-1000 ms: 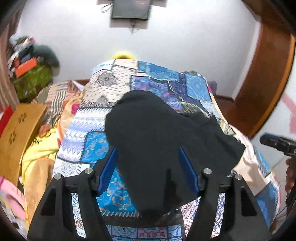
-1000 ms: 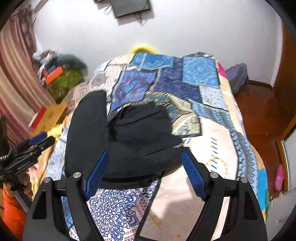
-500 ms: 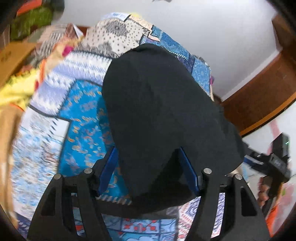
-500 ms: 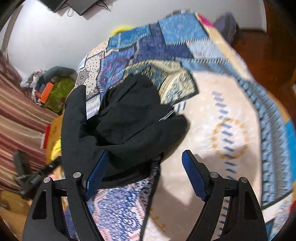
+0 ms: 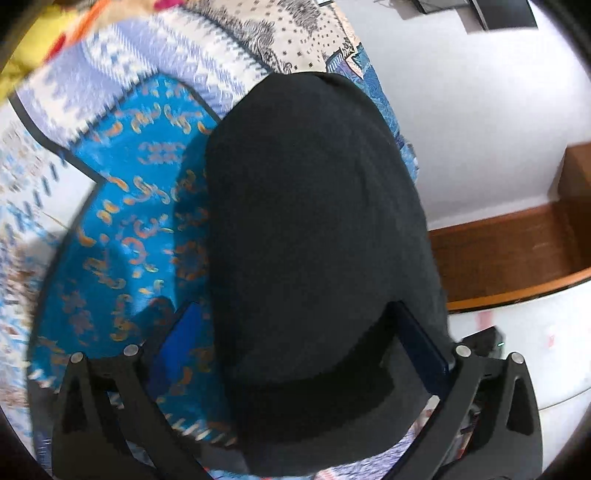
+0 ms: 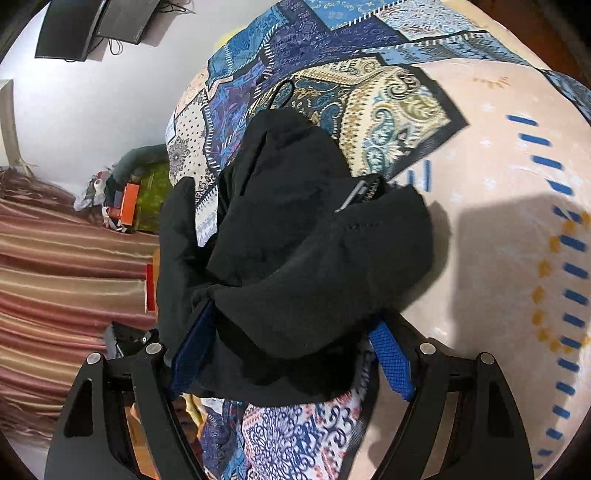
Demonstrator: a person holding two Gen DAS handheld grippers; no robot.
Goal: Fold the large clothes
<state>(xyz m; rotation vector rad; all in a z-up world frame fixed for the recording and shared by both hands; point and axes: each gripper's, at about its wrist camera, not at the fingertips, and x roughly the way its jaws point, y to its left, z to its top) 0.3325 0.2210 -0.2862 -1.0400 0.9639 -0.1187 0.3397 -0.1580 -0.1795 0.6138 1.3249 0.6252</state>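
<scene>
A large black garment (image 5: 314,229) lies on a patchwork bedspread (image 5: 122,192). In the left wrist view it fills the centre and lies between the blue-padded fingers of my left gripper (image 5: 299,332), whose jaws stand wide apart around the cloth. In the right wrist view the garment (image 6: 295,240) is bunched and folded, with a label showing near its top edge. My right gripper (image 6: 291,347) has its jaws wide apart, with the cloth lying between and over the fingers.
The bedspread (image 6: 498,221) spreads to the right in the right wrist view. A striped curtain (image 6: 66,266) and a pile of things (image 6: 125,199) are at the left. A white wall and wooden trim (image 5: 517,251) lie beyond the bed. A wall screen (image 6: 92,26) hangs above.
Both grippers have dropped closer to the bed and tilted; the garment now fills more of each view. The cloth is more bunched at the right gripper.
</scene>
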